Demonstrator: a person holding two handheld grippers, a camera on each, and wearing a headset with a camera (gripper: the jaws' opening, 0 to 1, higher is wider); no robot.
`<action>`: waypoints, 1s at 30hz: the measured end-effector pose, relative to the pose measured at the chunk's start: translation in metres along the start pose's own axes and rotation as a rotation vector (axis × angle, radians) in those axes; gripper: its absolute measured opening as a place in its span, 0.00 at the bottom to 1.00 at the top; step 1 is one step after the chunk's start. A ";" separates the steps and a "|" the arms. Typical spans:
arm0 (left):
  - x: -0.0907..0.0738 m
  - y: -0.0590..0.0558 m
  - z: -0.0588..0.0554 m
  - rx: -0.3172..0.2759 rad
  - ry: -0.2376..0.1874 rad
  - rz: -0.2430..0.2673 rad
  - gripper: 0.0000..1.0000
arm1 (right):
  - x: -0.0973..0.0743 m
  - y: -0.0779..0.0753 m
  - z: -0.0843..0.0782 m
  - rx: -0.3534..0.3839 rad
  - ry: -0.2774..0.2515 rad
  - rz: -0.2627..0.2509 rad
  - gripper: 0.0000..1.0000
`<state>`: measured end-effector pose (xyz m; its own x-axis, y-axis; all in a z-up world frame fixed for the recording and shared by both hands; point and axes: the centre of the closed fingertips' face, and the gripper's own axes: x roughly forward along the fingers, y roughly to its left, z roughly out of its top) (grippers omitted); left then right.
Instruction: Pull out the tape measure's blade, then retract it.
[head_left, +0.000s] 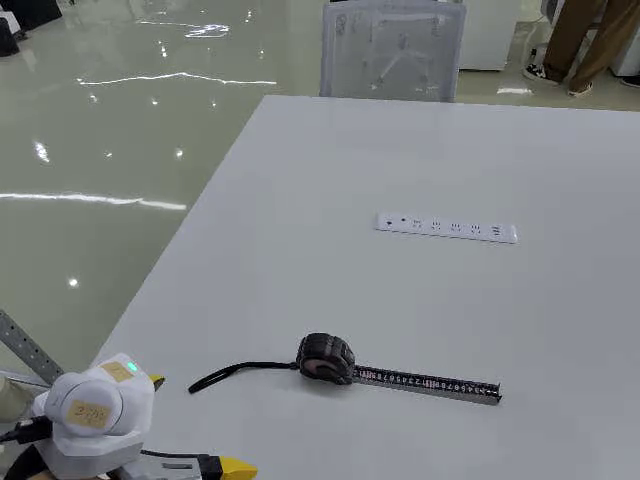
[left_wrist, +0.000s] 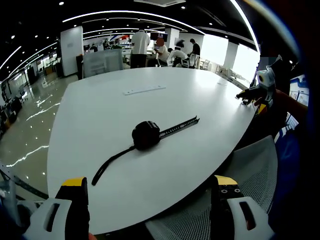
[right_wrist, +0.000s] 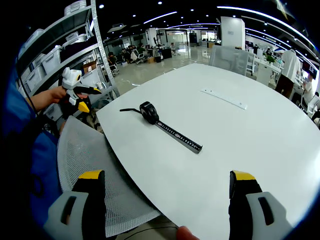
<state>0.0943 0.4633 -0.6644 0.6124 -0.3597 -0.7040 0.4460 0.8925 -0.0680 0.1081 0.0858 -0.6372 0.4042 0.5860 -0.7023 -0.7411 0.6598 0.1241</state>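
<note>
Both grippers are wide open, away from the tape measure (head_left: 325, 358).

The tape measure lies near the front edge of the white table (head_left: 400, 160), with its blade (head_left: 428, 384) partly out and its strap (head_left: 235, 374) trailing the other way. The left gripper (left_wrist: 150, 182) and right gripper (right_wrist: 167, 176) hold nothing. The table looks smooth, so pulling the thin blade may drag the whole case along. The blade could also slip free and snap back fast.

Blade (head_left: 428, 384): row of tiny pale numerals along its length, single digits repeating, a few in red; too small to read with certainty.
Sticker (head_left: 90, 412) on left gripper (head_left: 196, 424): yellowish, faint scrawl, illegible.
Power strip (head_left: 446, 227): tiny dark marks, unreadable.
</note>
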 end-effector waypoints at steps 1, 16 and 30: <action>0.002 -0.001 0.001 0.003 -0.001 0.000 0.98 | 0.001 0.000 0.000 -0.001 0.002 0.003 1.00; 0.040 -0.012 0.015 -0.039 -0.028 0.018 0.97 | 0.033 -0.001 -0.006 -0.028 0.043 0.047 0.99; 0.070 0.002 0.025 -0.110 -0.027 0.093 0.97 | 0.064 -0.013 0.002 -0.051 0.064 0.070 0.97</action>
<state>0.1545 0.4332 -0.6955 0.6655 -0.2800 -0.6919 0.3132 0.9462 -0.0817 0.1441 0.1155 -0.6823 0.3166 0.5976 -0.7366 -0.7931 0.5927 0.1400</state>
